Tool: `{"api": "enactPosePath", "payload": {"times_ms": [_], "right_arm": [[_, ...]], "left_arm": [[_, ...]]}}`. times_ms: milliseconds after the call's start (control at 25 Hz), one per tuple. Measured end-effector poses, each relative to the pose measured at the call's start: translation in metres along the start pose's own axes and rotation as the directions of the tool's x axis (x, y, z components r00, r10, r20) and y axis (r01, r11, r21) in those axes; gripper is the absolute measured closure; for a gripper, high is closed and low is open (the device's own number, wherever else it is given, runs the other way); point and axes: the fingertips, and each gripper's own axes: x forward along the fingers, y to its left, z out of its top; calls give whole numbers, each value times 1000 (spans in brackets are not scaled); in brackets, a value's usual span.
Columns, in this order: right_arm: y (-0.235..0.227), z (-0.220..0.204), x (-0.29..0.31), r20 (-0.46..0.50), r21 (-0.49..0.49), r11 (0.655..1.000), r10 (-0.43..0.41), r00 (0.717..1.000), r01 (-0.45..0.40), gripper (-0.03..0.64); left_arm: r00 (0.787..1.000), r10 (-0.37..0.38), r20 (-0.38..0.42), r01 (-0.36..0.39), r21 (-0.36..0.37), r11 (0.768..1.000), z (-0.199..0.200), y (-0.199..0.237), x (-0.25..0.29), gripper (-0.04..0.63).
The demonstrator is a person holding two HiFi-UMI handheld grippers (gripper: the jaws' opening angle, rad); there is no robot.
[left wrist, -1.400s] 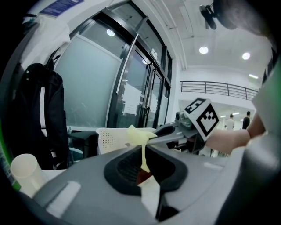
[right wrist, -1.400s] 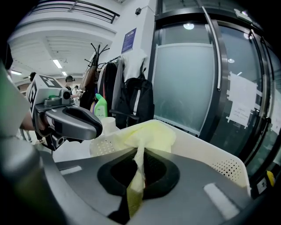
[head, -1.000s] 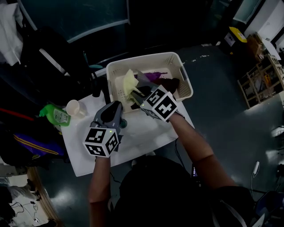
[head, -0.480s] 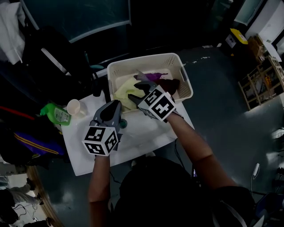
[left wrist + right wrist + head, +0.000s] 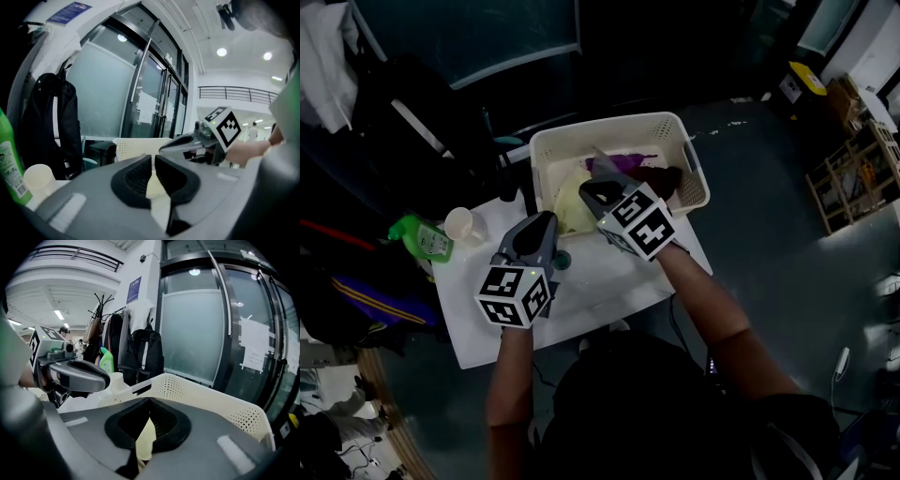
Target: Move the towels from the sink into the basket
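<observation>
The cream basket (image 5: 609, 127) holds a yellow towel (image 5: 565, 204), a purple towel (image 5: 617, 161) and a dark towel (image 5: 662, 176). My right gripper (image 5: 585, 187) hovers over the basket's near left part, just above the yellow towel. Its jaws have just closed and nothing is caught between the tips (image 5: 150, 401); the yellow towel (image 5: 146, 441) shows below them. My left gripper (image 5: 546, 221) rests over the white tabletop (image 5: 591, 281) beside the basket's near left corner. It is shut and holds nothing (image 5: 153, 158).
A green bottle (image 5: 422, 240) and a white cup (image 5: 462, 225) stand at the tabletop's left end. A small teal round thing (image 5: 561, 260) lies by the left gripper. A dark backpack (image 5: 47, 122) and a glass door stand behind the table.
A second ago the right gripper held the yellow towel up over the basket. The towel now lies flat in the basket. The left gripper has not moved.
</observation>
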Motion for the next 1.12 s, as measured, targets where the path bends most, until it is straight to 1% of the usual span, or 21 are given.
{"api": "enactPosePath", "payload": {"times_ms": [160, 360, 680, 1120], "right_arm": [[4, 0, -2, 4, 15, 1000, 0, 1000, 0, 619], [10, 0, -7, 0, -3, 1000, -11, 1000, 11, 620], [22, 5, -14, 17, 1, 1000, -6, 1000, 6, 620], [49, 16, -24, 51, 0, 1000, 29, 998, -29, 620]], "left_arm": [[1000, 7, 4, -6, -5, 1000, -1, 2, -3, 571], [1000, 22, 7, -22, -11, 1000, 0, 2, -7, 581], [999, 36, 24, -36, -17, 999, 2, 4, -17, 584], [998, 56, 42, -54, -32, 998, 2, 2, -36, 584]]}}
